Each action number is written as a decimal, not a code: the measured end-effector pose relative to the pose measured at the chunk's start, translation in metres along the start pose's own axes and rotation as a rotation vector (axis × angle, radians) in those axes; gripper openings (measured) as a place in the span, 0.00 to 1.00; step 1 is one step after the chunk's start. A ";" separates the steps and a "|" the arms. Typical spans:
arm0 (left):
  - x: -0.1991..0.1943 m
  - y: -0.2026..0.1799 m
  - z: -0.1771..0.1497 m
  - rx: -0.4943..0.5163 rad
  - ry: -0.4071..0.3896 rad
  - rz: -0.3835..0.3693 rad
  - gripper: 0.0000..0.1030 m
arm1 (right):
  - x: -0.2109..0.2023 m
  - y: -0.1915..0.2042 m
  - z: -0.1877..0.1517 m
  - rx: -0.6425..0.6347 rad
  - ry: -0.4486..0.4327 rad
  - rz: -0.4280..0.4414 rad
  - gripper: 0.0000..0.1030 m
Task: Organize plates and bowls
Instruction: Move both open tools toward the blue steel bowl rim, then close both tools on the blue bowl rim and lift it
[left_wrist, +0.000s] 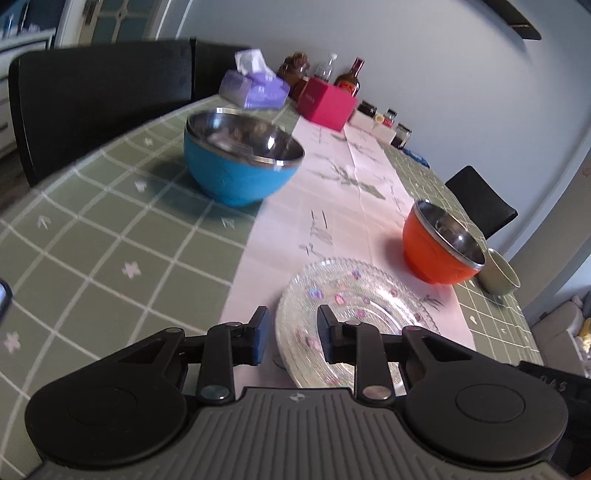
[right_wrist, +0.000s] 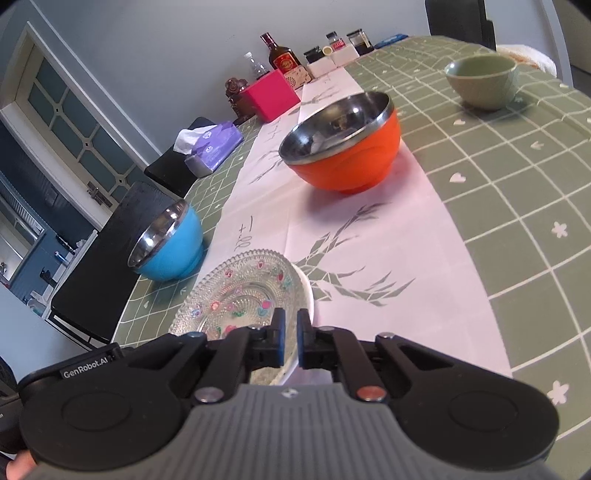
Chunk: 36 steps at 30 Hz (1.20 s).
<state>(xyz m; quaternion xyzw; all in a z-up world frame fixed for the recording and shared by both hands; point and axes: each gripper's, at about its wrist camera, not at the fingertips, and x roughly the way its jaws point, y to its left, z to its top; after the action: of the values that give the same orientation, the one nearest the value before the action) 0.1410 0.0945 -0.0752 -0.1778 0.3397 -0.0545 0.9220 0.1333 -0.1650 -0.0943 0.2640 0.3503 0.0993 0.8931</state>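
Observation:
A clear glass plate with small coloured flowers sits on the pink runner. My left gripper is open, its jaws on either side of the plate's near-left rim. In the right wrist view the glass plate rests on a white plate. My right gripper is shut on the near rim of these plates. A blue steel-lined bowl stands to the left. An orange steel-lined bowl stands to the right. A small green bowl stands beyond it.
The table has a green checked cloth. At its far end are a purple tissue pack, a pink box, a bottle and several jars. Black chairs stand along the left side.

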 end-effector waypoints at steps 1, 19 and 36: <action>-0.003 0.000 0.001 0.021 -0.025 0.006 0.33 | -0.002 0.001 0.002 -0.013 -0.012 -0.009 0.08; -0.013 0.031 0.094 -0.022 -0.059 -0.023 0.72 | 0.018 0.081 0.064 -0.229 -0.002 0.069 0.50; 0.060 0.065 0.151 0.067 0.037 0.154 0.68 | 0.125 0.141 0.090 -0.283 0.165 0.044 0.54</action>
<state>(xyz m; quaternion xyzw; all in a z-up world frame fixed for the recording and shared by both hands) 0.2834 0.1858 -0.0287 -0.1192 0.3674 0.0020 0.9224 0.2871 -0.0373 -0.0340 0.1342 0.3992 0.1888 0.8871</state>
